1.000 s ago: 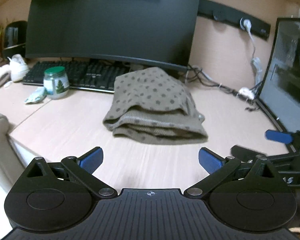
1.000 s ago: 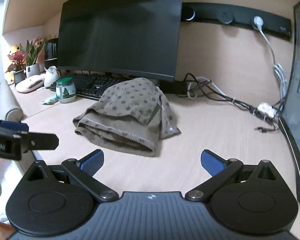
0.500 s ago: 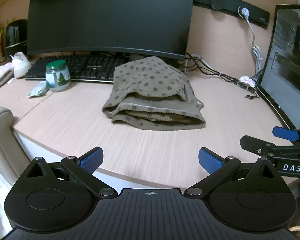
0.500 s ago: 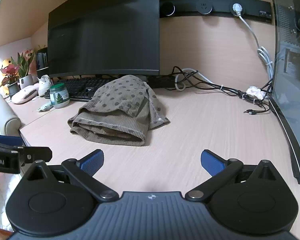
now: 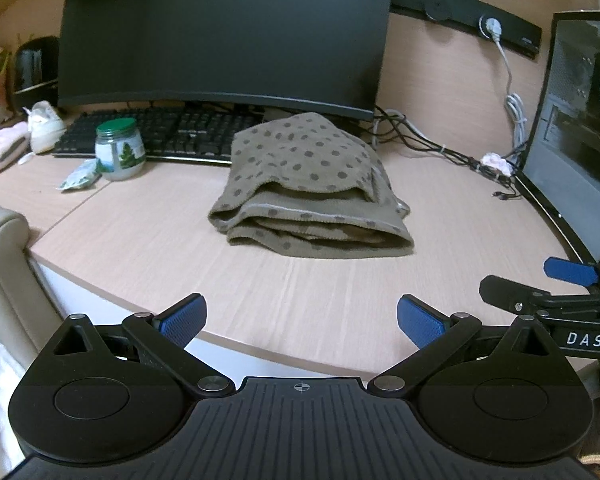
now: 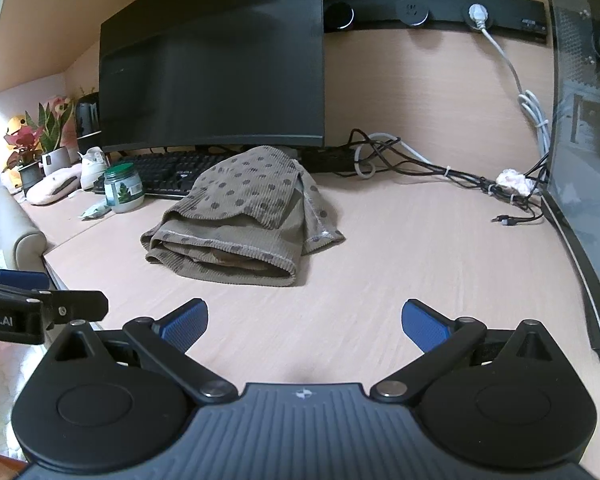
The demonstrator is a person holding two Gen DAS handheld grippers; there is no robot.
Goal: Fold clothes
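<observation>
The dotted garment (image 5: 308,184), a soft, limp, light knit lying in a loose stack mid-table (image 5: 140,240) before the monitor (image 5: 224,32), looks best pinched at its hemmed near edge by the left claw (image 5: 300,316) and right claw (image 6: 304,320), both spread and empty.

Readable text, two items. "DAS", white letters, on my right gripper (image 5: 572,280), seen from my left wrist. "obot.AI", white, cut off at the frame edge, on my left gripper (image 6: 40,292), seen from my right wrist.
</observation>
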